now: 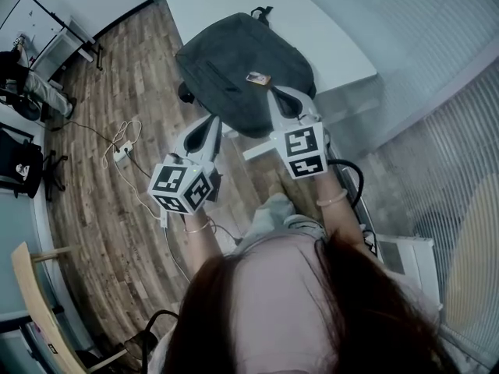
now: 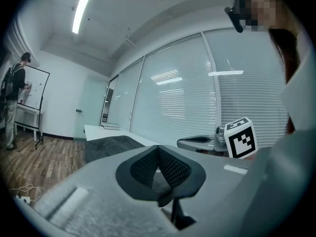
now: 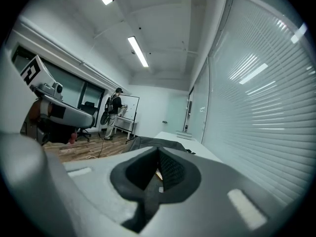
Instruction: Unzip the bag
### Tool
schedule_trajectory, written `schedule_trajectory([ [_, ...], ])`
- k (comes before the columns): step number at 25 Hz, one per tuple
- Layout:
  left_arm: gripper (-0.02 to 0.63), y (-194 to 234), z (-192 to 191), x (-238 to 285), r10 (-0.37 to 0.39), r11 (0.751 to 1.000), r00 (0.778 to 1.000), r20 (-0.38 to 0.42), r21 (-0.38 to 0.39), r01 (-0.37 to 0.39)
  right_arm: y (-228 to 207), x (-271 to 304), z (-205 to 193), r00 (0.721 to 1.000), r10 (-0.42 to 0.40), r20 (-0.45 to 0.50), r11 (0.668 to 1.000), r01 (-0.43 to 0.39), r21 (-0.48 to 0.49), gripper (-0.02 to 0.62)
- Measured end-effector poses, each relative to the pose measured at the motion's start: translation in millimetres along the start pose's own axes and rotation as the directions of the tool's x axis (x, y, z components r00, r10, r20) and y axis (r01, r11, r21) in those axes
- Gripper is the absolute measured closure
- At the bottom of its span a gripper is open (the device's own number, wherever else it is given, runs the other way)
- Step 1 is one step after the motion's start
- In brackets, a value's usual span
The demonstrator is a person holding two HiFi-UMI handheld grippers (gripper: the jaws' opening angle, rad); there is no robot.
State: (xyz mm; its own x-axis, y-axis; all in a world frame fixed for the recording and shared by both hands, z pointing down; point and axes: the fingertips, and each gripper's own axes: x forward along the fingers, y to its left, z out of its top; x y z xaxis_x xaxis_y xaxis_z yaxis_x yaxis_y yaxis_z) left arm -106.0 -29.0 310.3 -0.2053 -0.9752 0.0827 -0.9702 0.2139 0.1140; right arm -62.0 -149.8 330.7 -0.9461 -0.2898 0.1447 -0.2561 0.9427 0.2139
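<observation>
A dark grey fabric bag lies flat on a white table at the upper centre of the head view, with a small tag on top. It looks soft and slack and will likely bunch, so brace the cloth beside the zip. The zip pull is too small to see. Just below the bag, the left gripper and the right gripper both have their jaws closed on nothing.

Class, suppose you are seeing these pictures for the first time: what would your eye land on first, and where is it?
A dark grey bag lies on the white table at the top of the head view. Just below it, the left gripper and the right gripper point toward its near edge, both shut and empty.
</observation>
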Motion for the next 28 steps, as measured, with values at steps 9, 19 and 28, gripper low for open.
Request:
schedule_trajectory([
  [9, 0.597, -6, 7, -16, 0.036, 0.999, 0.999, 0.033, 0.022, -0.037, 8, -25, 14, 0.999, -0.001, 0.037, 0.999, -0.001, 0.041, 0.592],
  [19, 0.597, -6, 12, -21, 0.060, 0.997, 0.996, 0.058, 0.039, -0.062, 14, -39, 20, 0.996, -0.032, 0.084, 0.997, 0.026, 0.072, 0.592],
  [28, 0.597, 0, 17, -3, 0.072, 0.996, 0.994, 0.080, 0.038, -0.075, 4, -30, 21, 0.997, -0.021, 0.078, 0.998, 0.015, 0.065, 0.592],
])
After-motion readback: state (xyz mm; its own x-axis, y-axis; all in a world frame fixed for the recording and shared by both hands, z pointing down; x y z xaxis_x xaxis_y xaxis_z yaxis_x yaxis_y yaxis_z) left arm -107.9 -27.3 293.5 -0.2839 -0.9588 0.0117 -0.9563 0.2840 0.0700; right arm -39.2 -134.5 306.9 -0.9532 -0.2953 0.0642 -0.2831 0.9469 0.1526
